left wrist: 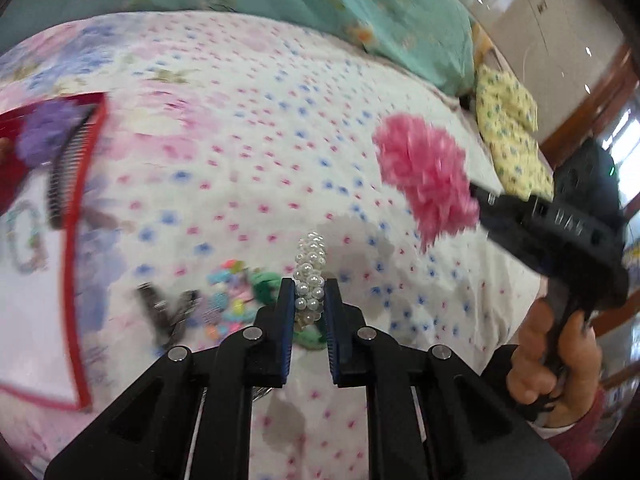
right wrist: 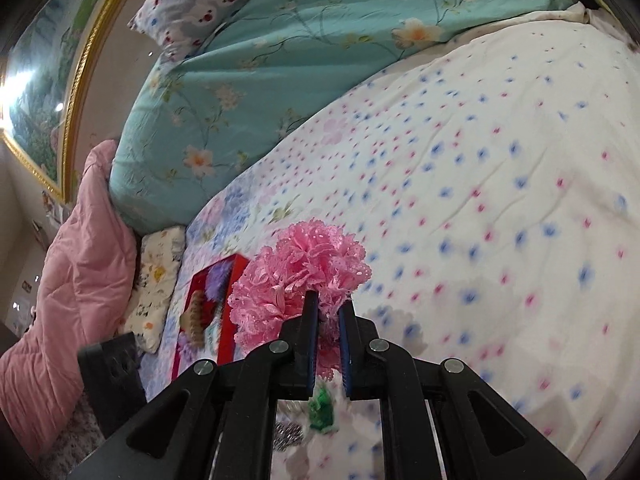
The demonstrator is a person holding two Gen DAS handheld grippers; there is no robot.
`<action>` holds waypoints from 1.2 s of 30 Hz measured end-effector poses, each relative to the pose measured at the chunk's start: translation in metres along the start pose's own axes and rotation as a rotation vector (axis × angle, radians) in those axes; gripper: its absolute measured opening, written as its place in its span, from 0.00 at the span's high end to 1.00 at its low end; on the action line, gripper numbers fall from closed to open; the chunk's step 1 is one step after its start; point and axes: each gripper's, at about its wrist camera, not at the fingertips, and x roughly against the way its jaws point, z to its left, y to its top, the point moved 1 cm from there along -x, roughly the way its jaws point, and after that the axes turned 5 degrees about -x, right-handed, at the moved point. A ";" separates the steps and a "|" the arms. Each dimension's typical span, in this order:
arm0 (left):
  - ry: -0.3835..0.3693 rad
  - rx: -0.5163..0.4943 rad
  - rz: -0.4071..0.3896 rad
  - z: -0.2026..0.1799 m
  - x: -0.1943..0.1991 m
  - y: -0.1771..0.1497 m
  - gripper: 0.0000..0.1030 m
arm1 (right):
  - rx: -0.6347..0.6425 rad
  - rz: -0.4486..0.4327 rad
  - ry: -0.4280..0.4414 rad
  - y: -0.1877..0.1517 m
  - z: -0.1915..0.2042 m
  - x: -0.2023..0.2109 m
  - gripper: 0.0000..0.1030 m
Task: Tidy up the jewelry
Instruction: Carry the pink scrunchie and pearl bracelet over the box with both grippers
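Pearl bracelet (left wrist: 310, 276) is pinched between the nearly closed fingers of the left gripper (left wrist: 309, 300), lifted above the bedspread (left wrist: 248, 152). Pink flower (right wrist: 300, 280) is clamped at the tips of the right gripper (right wrist: 329, 312), jaws narrowed on it. Loose clips (left wrist: 226, 300) are seen below the left fingers. Red box (left wrist: 86, 184) lies farther left, holding a purple flower (left wrist: 48, 130).

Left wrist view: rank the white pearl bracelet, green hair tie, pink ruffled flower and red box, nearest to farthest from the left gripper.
1. White pearl bracelet, clamped in the left gripper.
2. Green hair tie, just left.
3. Pink ruffled flower, upper right.
4. Red box, far left.
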 end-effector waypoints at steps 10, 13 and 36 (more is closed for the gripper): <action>0.021 0.136 -0.110 0.061 0.061 -0.020 0.89 | 0.063 0.099 0.049 -0.048 0.044 -0.027 0.92; 0.032 0.171 -0.129 0.078 0.074 -0.029 0.89 | 0.093 0.130 0.056 -0.061 0.059 -0.036 0.92; 0.120 0.395 -0.240 0.193 0.131 -0.067 0.89 | 0.314 0.264 0.083 -0.116 0.170 -0.126 0.91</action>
